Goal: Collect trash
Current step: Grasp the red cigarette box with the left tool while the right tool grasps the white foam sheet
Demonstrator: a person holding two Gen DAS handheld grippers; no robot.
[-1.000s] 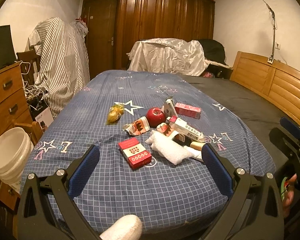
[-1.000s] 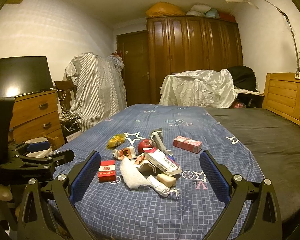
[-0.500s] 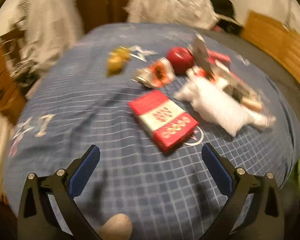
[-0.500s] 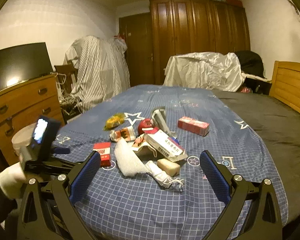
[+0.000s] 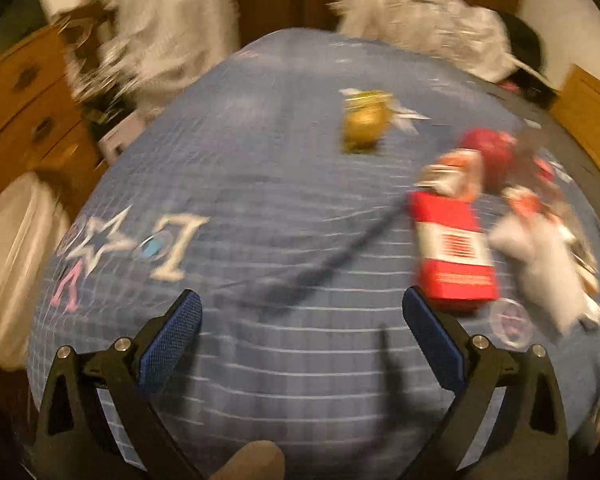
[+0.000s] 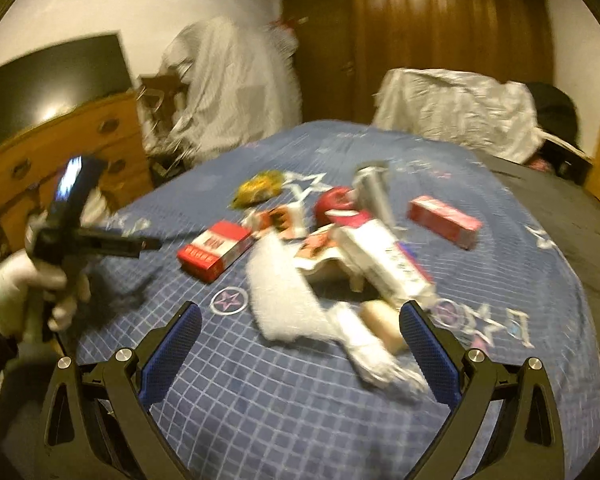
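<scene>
**Both grippers wide over the bed, nothing picked up yet**

The left gripper point(image 5: 302, 320) hangs above the blue checked bed cover point(image 5: 260, 208) with its jaws spread wide and empty. In its view the red and white box point(image 5: 454, 252) lies at about 2 o'clock, just beyond the right-hand pad and outside the gap between the jaws. A yellow wrapper point(image 5: 364, 122) sits at 12 o'clock, well apart from the rest, and the red apple point(image 5: 490, 156) lies past the box.

The right gripper point(image 6: 300, 334) is likewise wide and holds nothing. Ahead of it at 12 o'clock lies the white tissue wad point(image 6: 288, 296), with a long white carton point(image 6: 384, 268) at 1 o'clock and a beige block point(image 6: 384, 326) close against the right-hand pad. A second red box point(image 6: 444, 220) lies further off at 1 o'clock. The gloved hand point(image 6: 28, 292) grips the left tool at 9 o'clock.

Both views are smeared by motion, so fine edges cannot be read.

Risks, as I judge them: the litter is heaped and touching, so closing on one piece may drag or scatter its neighbours. The soft bed gives under pressure, and flat boxes could tip or slide away instead of seating between the pads. The apple may roll if nudged, and it may not be trash at all. A white bucket point(image 5: 8, 264) at 9 o'clock looks the likely bin, though that is a guess.
</scene>
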